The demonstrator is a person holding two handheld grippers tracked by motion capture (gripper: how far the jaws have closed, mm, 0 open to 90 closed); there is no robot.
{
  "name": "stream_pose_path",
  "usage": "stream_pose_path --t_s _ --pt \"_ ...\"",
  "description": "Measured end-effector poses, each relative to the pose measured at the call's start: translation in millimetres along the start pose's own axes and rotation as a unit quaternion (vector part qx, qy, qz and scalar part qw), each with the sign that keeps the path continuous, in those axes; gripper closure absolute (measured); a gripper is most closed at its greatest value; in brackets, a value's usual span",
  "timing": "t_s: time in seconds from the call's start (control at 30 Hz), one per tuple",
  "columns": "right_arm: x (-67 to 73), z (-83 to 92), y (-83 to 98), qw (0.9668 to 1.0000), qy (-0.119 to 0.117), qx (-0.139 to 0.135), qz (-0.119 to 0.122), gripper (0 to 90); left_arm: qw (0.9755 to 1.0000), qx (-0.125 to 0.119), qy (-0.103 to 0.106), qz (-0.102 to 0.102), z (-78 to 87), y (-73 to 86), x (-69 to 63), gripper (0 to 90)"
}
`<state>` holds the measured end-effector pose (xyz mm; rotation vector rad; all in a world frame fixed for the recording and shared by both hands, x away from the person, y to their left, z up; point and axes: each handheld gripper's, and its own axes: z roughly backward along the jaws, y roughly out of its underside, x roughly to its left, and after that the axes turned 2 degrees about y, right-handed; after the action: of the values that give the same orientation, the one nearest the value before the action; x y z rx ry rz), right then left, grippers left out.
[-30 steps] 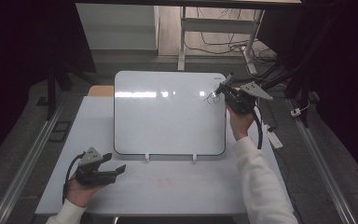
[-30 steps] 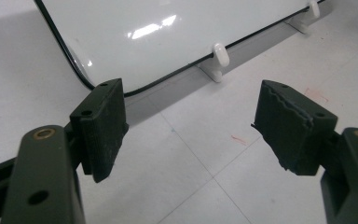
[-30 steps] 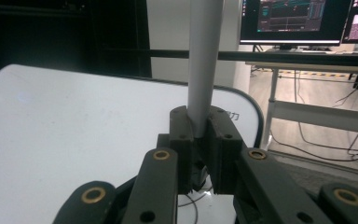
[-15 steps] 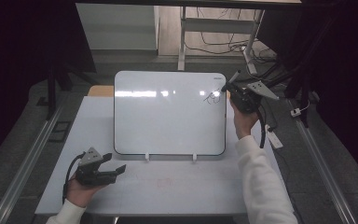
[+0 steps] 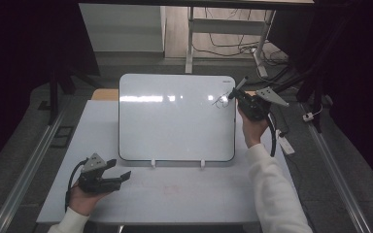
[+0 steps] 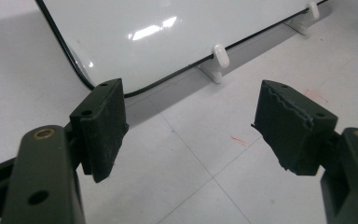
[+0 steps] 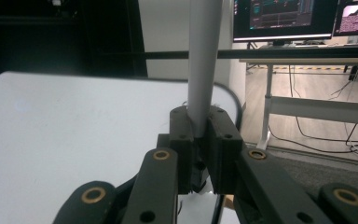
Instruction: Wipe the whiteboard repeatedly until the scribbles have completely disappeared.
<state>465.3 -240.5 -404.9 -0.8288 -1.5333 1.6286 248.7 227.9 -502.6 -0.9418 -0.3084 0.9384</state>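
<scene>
Right gripper (image 7: 200,140): jaws clamped on an unlabelled grey marker (image 7: 204,56) rising between them beside the whiteboard (image 5: 175,121); left gripper (image 6: 191,135): jaws parted, holding nothing.

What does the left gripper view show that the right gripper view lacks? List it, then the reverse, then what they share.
Left gripper view: the left gripper open over the table, and white support clips under the whiteboard. Right gripper view: the right gripper shut on a grey marker, with monitors behind. Shared: the whiteboard.
</scene>
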Motion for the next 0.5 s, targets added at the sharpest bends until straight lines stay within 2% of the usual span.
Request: stream_pose_path --t_s 0.17,0.27,0.37,0.43,0.5 --pt "13.6 10.1 15.4 0.9995 -0.023 0.015 0.015 81.1 1.0 0.001 0.001 -0.001 -0.7 -0.1 0.0 25.7" --pt "11.1 11.9 12.4 0.9997 -0.011 0.01 0.019 81.1 1.0 0.0 0.0 -0.002 -0.3 -0.2 -0.8 25.7" --pt "3.2 9.5 8.2 1.0 0.0 0.002 0.003 81.1 1.0 -0.001 0.0 -0.002 0.3 -0.3 -0.9 25.7" --pt "4.4 9.0 9.3 1.0 0.0 0.001 0.005 81.1 1.0 -0.001 0.0 -0.001 0.2 -0.3 -0.1 25.7" --pt "9.9 8.8 13.4 0.9999 -0.015 0.005 0.003 81.1 1.0 0.0 0.0 0.0 -0.4 -0.3 0.5 25.7"
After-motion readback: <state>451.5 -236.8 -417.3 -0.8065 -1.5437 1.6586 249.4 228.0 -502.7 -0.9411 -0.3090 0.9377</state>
